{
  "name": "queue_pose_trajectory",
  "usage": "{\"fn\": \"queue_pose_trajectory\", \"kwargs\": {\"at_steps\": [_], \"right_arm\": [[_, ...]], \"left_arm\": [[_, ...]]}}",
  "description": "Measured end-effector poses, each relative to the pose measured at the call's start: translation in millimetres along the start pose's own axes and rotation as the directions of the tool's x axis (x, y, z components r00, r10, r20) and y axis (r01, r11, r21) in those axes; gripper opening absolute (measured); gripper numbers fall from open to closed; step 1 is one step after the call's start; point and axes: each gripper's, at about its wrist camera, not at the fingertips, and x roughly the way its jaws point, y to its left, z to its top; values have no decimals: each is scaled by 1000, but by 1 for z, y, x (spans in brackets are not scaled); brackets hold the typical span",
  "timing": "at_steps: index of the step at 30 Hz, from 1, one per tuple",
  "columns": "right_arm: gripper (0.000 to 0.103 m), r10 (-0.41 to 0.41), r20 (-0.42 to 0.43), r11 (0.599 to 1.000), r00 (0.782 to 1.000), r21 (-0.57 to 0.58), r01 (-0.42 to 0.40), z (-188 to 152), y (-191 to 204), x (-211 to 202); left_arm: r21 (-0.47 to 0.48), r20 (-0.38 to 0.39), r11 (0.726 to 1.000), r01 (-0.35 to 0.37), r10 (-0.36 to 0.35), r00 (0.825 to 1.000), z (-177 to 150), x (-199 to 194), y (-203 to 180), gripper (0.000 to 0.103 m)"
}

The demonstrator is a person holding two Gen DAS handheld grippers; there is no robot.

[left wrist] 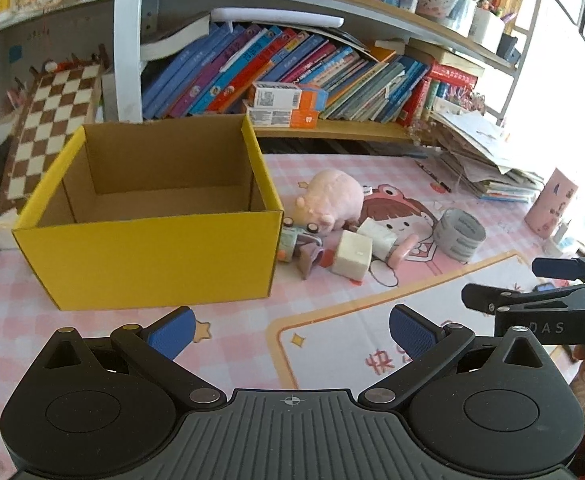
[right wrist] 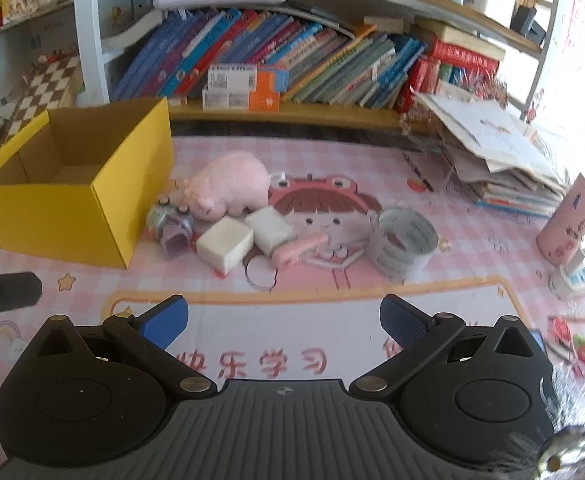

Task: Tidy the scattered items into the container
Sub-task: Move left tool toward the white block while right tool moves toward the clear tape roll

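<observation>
An open yellow cardboard box (left wrist: 148, 260) (right wrist: 76, 216) stands empty at the left of the desk. Right of it lie a pink plush pig (left wrist: 332, 200) (right wrist: 228, 190), a small toy car (left wrist: 298, 242) (right wrist: 170, 224), two white blocks (left wrist: 352, 258) (right wrist: 224, 244), a pink handle-shaped item (left wrist: 402, 252) (right wrist: 296, 250) and a grey tape roll (left wrist: 458, 234) (right wrist: 404, 242). My left gripper (left wrist: 290, 330) is open and empty, in front of the box. My right gripper (right wrist: 282, 320) is open and empty, in front of the pile. The right gripper also shows in the left wrist view (left wrist: 532, 300).
A pink printed mat (right wrist: 332, 332) covers the desk. A bookshelf (right wrist: 292, 68) full of books runs along the back. A chessboard (left wrist: 52, 128) leans behind the box. A paper stack (right wrist: 504, 160) and a pink cup (right wrist: 572, 220) sit at the right.
</observation>
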Motion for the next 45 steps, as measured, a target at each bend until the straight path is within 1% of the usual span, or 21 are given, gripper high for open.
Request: {"fn": "queue_pose_trajectory", "kwargs": {"at_steps": [5, 8, 11, 14, 16, 19, 20, 24, 27, 30, 32, 34, 36, 39, 43, 45], "right_arm": [[103, 46, 15, 998, 999, -34, -45, 5, -13, 7], [103, 89, 4, 995, 996, -48, -89, 9, -18, 14], [103, 134, 35, 990, 990, -57, -132, 11, -26, 19], [103, 161, 66, 986, 985, -62, -157, 14, -35, 24], [103, 169, 66, 984, 983, -67, -165, 18, -39, 30], [103, 172, 65, 983, 983, -75, -167, 21, -43, 36], [103, 175, 63, 983, 983, -71, -171, 21, -45, 37], [103, 187, 54, 981, 981, -53, -184, 20, -53, 44], [103, 202, 49, 979, 978, -44, -199, 18, -59, 47], [103, 205, 50, 979, 977, -33, -204, 16, -66, 49], [103, 199, 53, 980, 978, -6, -199, 16, -73, 51], [103, 164, 43, 986, 986, 10, -164, 17, -78, 54], [103, 136, 43, 990, 990, 17, -137, 18, -83, 57], [103, 132, 51, 990, 990, 37, -134, 17, -91, 62], [101, 128, 35, 989, 991, 65, -130, 16, -99, 71], [101, 133, 13, 988, 991, 74, -133, 16, -100, 77]], "left_arm": [[-29, -16, 999, -37, 37, 999, 6, 7, -6, 103], [-28, -31, 998, -61, 60, 998, 11, 10, -12, 103], [-2, -36, 996, -85, 85, 996, 15, 15, -20, 103], [40, 0, 993, -108, 108, 994, 21, 16, -28, 103], [67, 26, 990, -123, 122, 992, 24, 17, -33, 103], [96, 106, 988, -120, 109, 988, 26, 15, -38, 103], [102, 107, 988, -116, 105, 989, 28, 16, -40, 103], [86, 82, 994, -62, 55, 995, 32, 26, -44, 103], [99, 58, 994, -54, 48, 997, 34, 35, -51, 103], [141, 53, 987, -76, 69, 996, 37, 43, -64, 103], [204, 59, 974, -101, 91, 994, 39, 48, -75, 103], [260, 57, 959, -111, 99, 993, 40, 54, -86, 103], [283, 39, 953, -104, 97, 994, 41, 60, -92, 103], [268, 2, 959, -93, 96, 995, 43, 70, -93, 103], [238, -39, 970, -56, 67, 997, 46, 82, -89, 103], [234, -54, 971, -43, 57, 997, 46, 88, -89, 102]]}}
